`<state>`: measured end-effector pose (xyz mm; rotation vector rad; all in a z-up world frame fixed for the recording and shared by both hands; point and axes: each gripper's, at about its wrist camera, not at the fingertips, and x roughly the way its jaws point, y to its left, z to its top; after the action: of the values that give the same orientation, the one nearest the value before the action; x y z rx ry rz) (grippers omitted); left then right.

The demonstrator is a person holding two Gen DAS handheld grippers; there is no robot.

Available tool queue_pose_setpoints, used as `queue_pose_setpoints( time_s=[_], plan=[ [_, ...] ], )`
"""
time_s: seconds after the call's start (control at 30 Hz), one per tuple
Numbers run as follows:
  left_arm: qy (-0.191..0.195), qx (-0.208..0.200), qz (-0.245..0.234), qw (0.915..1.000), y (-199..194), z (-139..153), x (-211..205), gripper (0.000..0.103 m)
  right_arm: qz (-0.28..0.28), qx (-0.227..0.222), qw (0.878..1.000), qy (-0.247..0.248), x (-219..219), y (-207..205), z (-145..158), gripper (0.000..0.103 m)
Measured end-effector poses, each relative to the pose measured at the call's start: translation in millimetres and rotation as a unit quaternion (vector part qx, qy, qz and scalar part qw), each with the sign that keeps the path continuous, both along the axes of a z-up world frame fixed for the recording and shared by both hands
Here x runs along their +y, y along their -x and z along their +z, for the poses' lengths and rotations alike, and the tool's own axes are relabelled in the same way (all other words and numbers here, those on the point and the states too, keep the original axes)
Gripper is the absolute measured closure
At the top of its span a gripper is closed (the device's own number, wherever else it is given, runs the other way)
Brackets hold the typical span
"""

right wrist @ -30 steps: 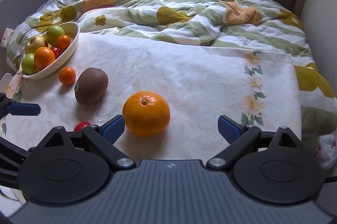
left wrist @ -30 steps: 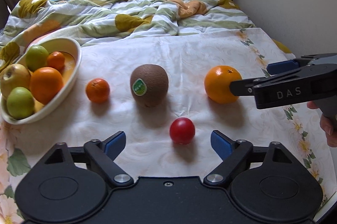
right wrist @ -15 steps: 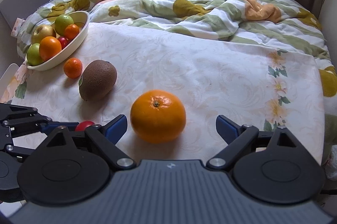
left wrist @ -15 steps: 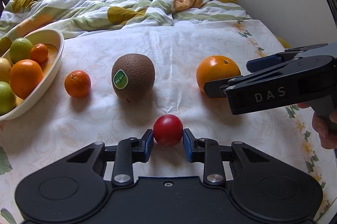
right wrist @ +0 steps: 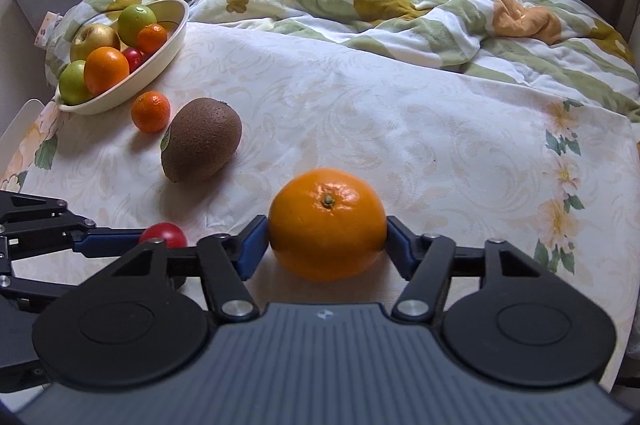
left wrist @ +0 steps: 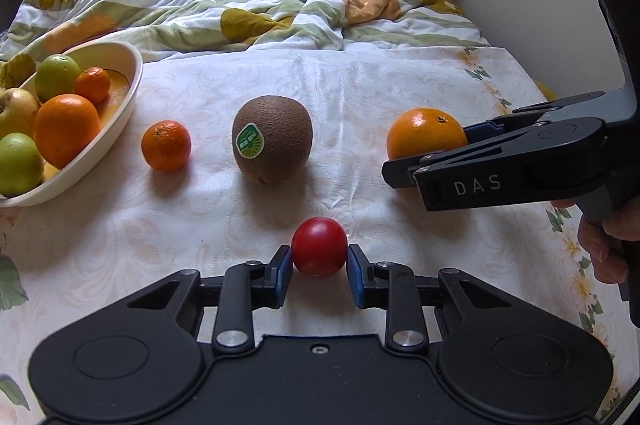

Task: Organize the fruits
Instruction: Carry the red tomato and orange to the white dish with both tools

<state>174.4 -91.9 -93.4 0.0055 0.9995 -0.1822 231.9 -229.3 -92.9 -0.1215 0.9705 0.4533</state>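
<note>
The pick-up step is in hand on both sides. The left gripper (left wrist: 319,267) is closed on the small red fruit (left wrist: 319,246), which rests on the bed's white patterned cloth (left wrist: 360,89) nearest the camera, its blue pads touching both flanks. The right gripper (right wrist: 327,245) has just been closing, and the large orange (right wrist: 327,223) sits between its jaws with the pads touching its sides; it appears gripped, though the firmness of the hold cannot be judged. The orange also lies on the cloth, to the right of the kiwi (left wrist: 272,144).

Next, both fruits would probably need to be lifted clear of the cloth and carried left to the cream bowl (left wrist: 127,97). The bowl is already crowded, so a free spot near its rim would have to be chosen, and the orange set down gently so that nothing rolls out.

Counted outside the bowl: one red fruit, one large orange, one kiwi with a green sticker, one mandarin (left wrist: 166,145). Counted in the bowl from the right wrist view: two green apples, one yellowish apple, one orange, one mandarin, one small red fruit.
</note>
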Motion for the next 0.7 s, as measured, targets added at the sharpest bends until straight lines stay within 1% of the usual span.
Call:
queue_pose_setpoints(
  time_s=[0.13,0.33,0.5,0.7],
  plan=[
    [0.003,-0.008,0.005,1.0,4.2,5.8,1.4,0.071,0.002,-0.005,1.0,0.007,2.4,2.3,0.9,0.027],
    [0.004,-0.021,0.011,0.9997,12.3,19.7,4.3,0.071,0.004,-0.006,1.0,0.003,7.2,8.5,5.5,0.027],
    [0.005,-0.037,0.02,0.9991,21.2,34.7,12.9,0.071,0.012,-0.023,1.0,0.006,13.9,17.2,18.5,0.027],
    [0.001,-0.055,0.036,0.9978,32.6,55.8,27.7,0.071,0.02,-0.04,0.999,-0.005,25.4,26.1,39.9,0.027]
  ],
)
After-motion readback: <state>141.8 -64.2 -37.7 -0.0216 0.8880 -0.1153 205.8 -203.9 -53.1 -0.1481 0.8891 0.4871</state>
